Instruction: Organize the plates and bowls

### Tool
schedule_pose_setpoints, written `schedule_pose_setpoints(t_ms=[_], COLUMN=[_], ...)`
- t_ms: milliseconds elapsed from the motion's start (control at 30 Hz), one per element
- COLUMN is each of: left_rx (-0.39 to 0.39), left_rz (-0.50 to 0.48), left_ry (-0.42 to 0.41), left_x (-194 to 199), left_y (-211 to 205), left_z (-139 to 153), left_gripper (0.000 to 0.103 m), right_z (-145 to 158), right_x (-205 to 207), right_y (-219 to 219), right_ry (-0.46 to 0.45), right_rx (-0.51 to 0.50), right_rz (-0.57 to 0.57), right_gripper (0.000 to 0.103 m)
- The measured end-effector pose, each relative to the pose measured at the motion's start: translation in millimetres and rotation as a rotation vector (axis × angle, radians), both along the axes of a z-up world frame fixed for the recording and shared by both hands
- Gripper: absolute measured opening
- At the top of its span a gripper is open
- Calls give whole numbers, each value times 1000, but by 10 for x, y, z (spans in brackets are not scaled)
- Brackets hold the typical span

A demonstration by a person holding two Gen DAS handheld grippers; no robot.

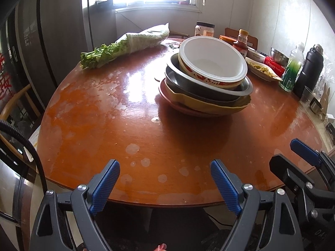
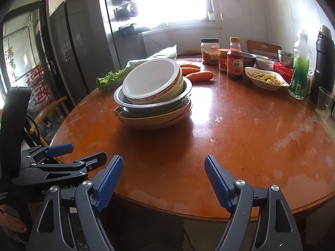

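Note:
A stack of dishes stands on the round reddish wooden table point(image 1: 104, 125) point(image 2: 240, 136). On top a white bowl with a red pattern point(image 1: 211, 60) point(image 2: 152, 79) leans tilted. Under it sit a grey metal bowl point(image 1: 240, 90) point(image 2: 129, 106), a yellow dish point(image 1: 209, 104) point(image 2: 146, 121) and a pink plate point(image 1: 167, 96) point(image 2: 184, 113). My left gripper point(image 1: 165, 165) hovers open over the near table edge, well short of the stack, nothing between its fingers. My right gripper point(image 2: 164, 161) is likewise open and empty near the front edge. Each gripper shows in the other's view: the right gripper point(image 1: 303, 152) at the right, the left gripper point(image 2: 60, 148) at the left.
Bagged leafy greens point(image 1: 125, 44) point(image 2: 117, 77) lie at the far left. Carrots point(image 2: 199, 75) lie behind the stack. Jars, a sauce bottle point(image 2: 234, 60), a dish of food point(image 2: 266, 79), a green bottle point(image 2: 299, 69) and a black flask point(image 2: 324, 62) crowd the far right. A wooden chair point(image 2: 48, 113) stands left.

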State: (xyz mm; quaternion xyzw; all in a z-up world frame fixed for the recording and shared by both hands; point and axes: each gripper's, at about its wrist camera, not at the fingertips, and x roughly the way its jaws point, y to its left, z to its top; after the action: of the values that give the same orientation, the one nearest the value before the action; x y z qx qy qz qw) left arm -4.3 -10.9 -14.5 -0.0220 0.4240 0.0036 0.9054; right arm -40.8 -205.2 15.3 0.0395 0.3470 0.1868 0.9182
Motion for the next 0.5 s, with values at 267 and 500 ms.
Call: schedule_pose_setpoints(t_ms=[267, 500], left_rx=[8, 9], left_rz=[-2, 5], left_ry=[4, 1], left_x=[11, 15], left_y=[-9, 0], left_z=[-9, 3], left_gripper=[88, 88], right_z=[-13, -8], right_x=[14, 10], right_y=[-20, -16], right_ry=[12, 10], right_rx=[2, -1], right_rz=[-5, -5], right_gripper=[81, 81])
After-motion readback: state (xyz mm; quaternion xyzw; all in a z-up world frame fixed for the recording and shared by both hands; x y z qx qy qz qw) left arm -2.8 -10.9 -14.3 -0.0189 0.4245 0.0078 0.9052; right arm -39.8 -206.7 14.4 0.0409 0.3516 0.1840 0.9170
